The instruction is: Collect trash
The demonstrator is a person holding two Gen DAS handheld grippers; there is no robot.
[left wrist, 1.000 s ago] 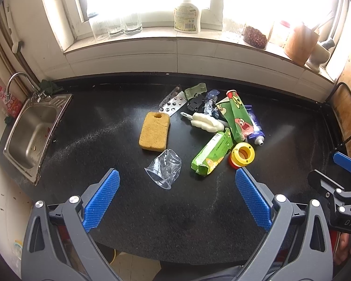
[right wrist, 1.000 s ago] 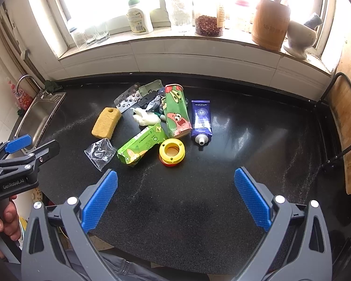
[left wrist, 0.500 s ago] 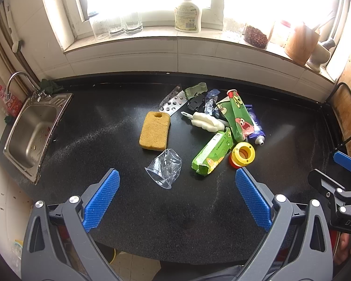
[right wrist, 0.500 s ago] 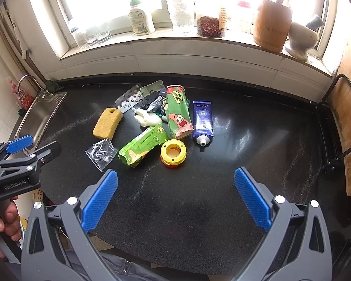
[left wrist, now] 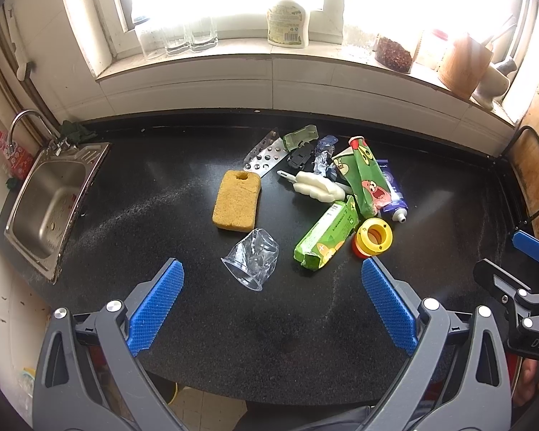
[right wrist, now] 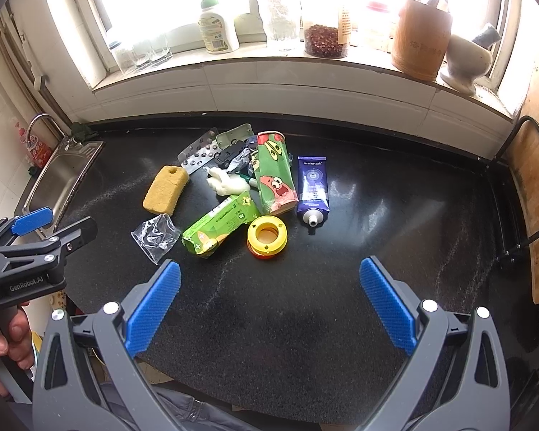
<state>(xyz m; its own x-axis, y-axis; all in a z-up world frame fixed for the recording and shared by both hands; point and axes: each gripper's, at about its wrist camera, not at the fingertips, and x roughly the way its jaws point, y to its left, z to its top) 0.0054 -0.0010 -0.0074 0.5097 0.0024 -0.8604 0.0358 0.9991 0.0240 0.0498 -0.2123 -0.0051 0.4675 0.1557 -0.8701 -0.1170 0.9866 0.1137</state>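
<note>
Trash lies in a heap on the black counter: a crushed clear plastic cup, a light green carton, a tall green cartoon carton, a yellow tape roll, a blue tube, a pill blister, a white plastic piece and a yellow sponge. My left gripper is open and empty, near the cup. My right gripper is open and empty, below the tape roll.
A steel sink with a tap is set in the counter's left end. The windowsill holds glasses, a soap bottle, jars, a wooden holder and a mortar. A wooden board stands at the right edge.
Both grippers have drifted very slightly; the heap shifts a little in the right wrist view. Nothing was gripped or moved.
</note>
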